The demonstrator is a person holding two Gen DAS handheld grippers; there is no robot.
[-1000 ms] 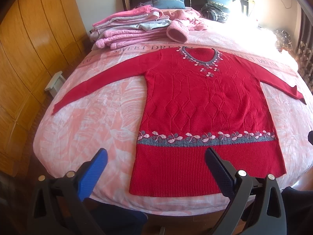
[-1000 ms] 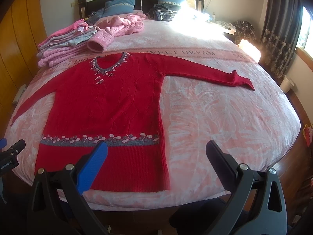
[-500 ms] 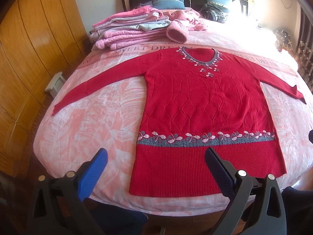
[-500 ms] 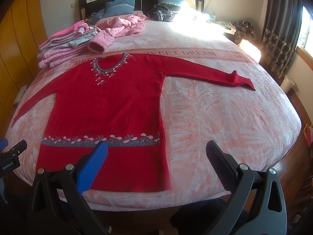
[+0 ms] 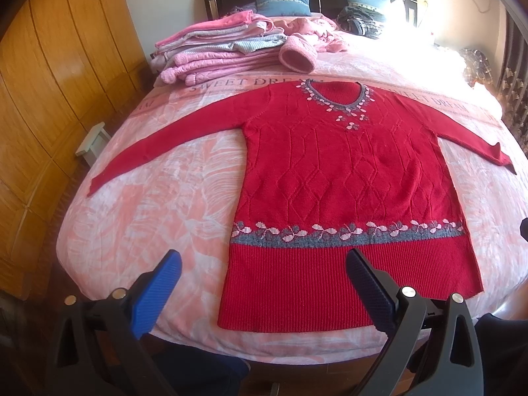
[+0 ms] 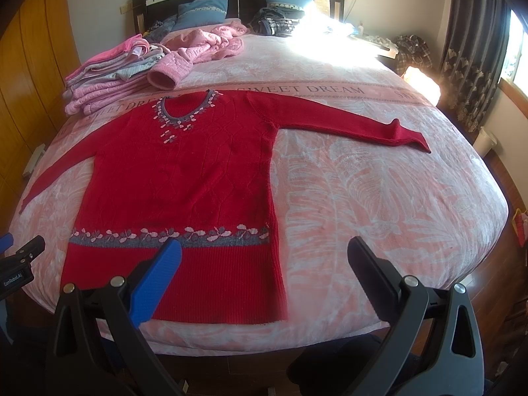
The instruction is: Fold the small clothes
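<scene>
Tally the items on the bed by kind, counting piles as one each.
Red knitted sweater, spread flat: 1
Stack of folded pink and grey clothes: 1
Crumpled pink quilted garment: 1
Blue pillows: 2
Dark plaid clothing heap: 1
Total: 6

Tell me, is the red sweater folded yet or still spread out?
Spread flat. The red sweater lies face up on the bed, both sleeves stretched sideways, no folds visible.

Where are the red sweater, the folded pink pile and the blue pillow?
red sweater (image 5: 346,178), left wrist view, middle of the chest.
folded pink pile (image 5: 211,56), left wrist view, front of the stack.
blue pillow (image 6: 203,13), right wrist view, centre of its face.
</scene>
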